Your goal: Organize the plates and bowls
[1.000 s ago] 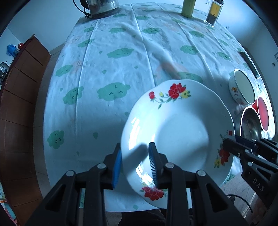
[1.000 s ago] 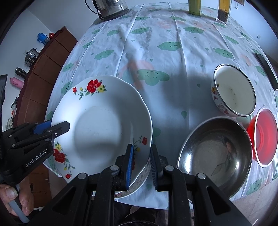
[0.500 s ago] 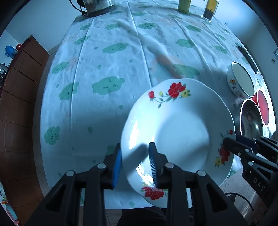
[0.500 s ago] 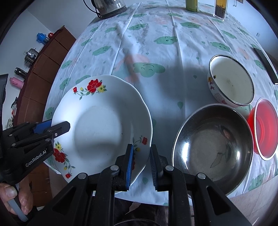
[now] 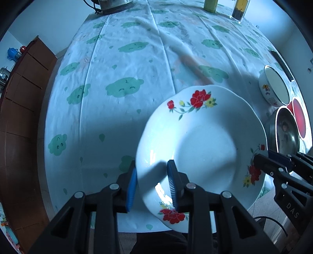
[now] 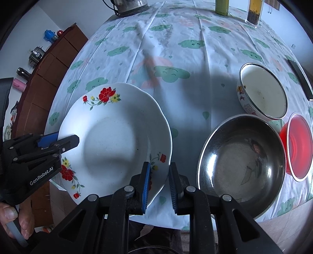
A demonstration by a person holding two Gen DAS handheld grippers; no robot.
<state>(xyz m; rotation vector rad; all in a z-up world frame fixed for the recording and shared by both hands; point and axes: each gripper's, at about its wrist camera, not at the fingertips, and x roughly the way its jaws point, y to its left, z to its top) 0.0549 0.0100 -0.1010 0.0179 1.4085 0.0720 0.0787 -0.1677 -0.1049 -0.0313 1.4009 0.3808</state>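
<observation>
Flowered plate (image 5: 201, 148) rim — in left gripper (image 5: 151, 183)

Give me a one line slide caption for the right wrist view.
Both grippers, right gripper and left gripper, clamp opposite rims of a flowered plate beside three bowls.

We see a tabletop (image 5: 121, 64) under a white cloth printed with green clouds, pale walls (image 6: 58, 17) behind it, and a brown wooden cabinet (image 6: 49, 64) along the left side. Daylight brightens the far end; shadow covers the near edge.
</observation>
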